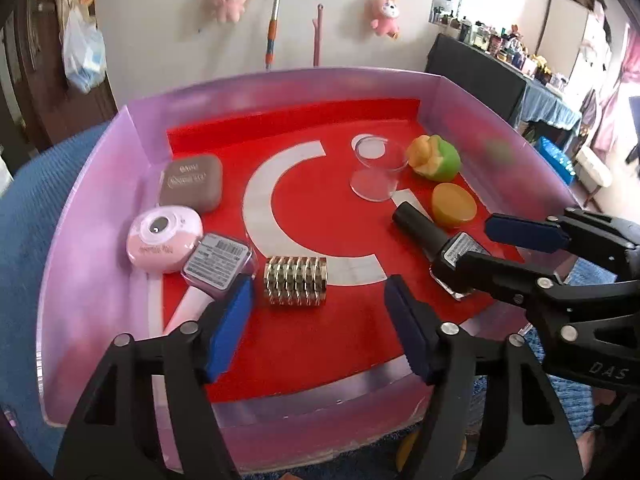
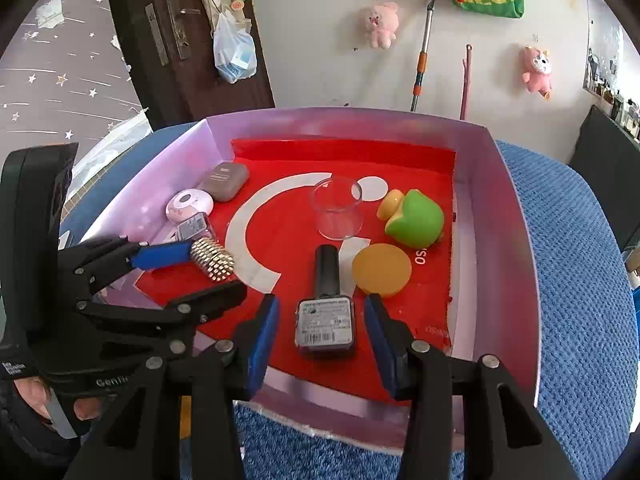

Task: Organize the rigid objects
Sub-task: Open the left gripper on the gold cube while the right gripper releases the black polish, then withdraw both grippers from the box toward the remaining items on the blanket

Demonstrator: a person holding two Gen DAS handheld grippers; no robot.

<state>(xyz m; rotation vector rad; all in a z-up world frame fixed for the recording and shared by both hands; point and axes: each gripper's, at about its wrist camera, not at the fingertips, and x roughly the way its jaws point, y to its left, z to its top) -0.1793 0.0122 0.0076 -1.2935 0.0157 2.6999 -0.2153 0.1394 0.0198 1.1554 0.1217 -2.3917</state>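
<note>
A gold ribbed roll (image 1: 295, 280) lies on the red mat just ahead of my left gripper (image 1: 320, 324), whose blue pads stand apart on either side without touching it. A dark nail polish bottle (image 2: 325, 320) lies label up between the fingers of my right gripper (image 2: 324, 340), with a gap on each side. Each gripper also shows in the other's view: the right gripper (image 1: 492, 248) over the bottle (image 1: 436, 236), the left gripper (image 2: 200, 276) beside the roll (image 2: 212, 264). Both are open.
The pink tray (image 1: 92, 248) also holds a brown case (image 1: 191, 181), a pink round device (image 1: 162, 238), a pink-capped bottle (image 1: 216, 266), a tipped clear cup (image 1: 376, 168), a green and yellow toy (image 1: 434, 158) and an orange disc (image 1: 454, 205). Blue cloth (image 2: 580, 280) surrounds it.
</note>
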